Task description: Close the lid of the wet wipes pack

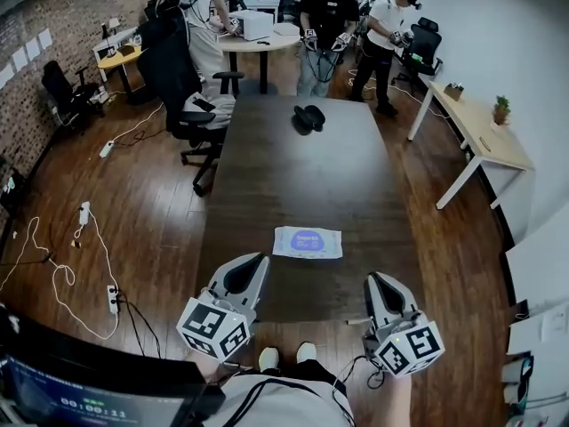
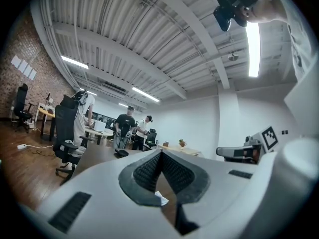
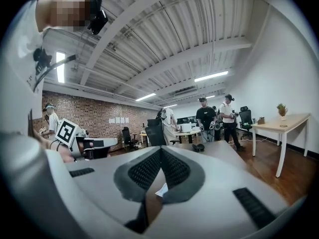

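Both tools are clenched on nothing. The left tool (image 1: 259,261) and the right tool (image 1: 374,280) hover over the near edge of the table (image 1: 293,167). Just beyond and between them, the wet wipes pack (image 1: 307,242) lies flat. A one-sided push could probably skid the light pack away rather than snap it shut.

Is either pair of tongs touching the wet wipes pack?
No, the wet wipes pack lies on the table apart from the left tongs and right tongs.

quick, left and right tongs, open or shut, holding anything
left tongs: closed, holding nothing
right tongs: closed, holding nothing
wet wipes pack: lying on the table, touched by neither
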The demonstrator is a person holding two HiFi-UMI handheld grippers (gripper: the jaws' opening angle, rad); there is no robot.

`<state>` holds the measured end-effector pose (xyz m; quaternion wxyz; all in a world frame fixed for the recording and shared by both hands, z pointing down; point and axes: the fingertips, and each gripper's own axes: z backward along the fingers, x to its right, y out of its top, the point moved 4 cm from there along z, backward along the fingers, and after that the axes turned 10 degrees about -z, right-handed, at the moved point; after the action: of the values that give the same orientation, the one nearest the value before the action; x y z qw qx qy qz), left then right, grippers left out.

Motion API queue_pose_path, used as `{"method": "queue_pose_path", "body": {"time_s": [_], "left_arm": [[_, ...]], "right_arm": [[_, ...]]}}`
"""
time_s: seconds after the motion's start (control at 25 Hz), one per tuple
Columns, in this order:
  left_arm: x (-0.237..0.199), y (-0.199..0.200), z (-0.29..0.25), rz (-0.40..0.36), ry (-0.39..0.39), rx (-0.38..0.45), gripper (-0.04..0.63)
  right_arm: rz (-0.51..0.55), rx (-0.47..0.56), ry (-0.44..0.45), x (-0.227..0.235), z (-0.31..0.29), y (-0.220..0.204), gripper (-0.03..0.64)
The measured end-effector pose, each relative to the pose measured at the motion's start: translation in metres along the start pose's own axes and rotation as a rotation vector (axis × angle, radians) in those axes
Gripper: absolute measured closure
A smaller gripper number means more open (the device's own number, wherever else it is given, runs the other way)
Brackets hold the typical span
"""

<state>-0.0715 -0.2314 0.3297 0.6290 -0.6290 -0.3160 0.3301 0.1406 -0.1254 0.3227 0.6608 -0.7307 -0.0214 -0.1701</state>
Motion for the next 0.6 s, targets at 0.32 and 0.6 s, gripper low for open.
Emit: {"method": "queue_pose_path", "body": {"time_s": [0.32,0.6], "left_arm": [[0.053,0.019,0.016,-0.029,-0.015,0.031,0.597],[0.143,0.025,0.060,-0.023,0.006,0.043,0.598]], "right_arm": [[0.017,0.034,0.034,-0.013,0.056,0.010,0.609],[0.001,0.028,0.072,-0.026,0.156,-0.010,0.610]]}}
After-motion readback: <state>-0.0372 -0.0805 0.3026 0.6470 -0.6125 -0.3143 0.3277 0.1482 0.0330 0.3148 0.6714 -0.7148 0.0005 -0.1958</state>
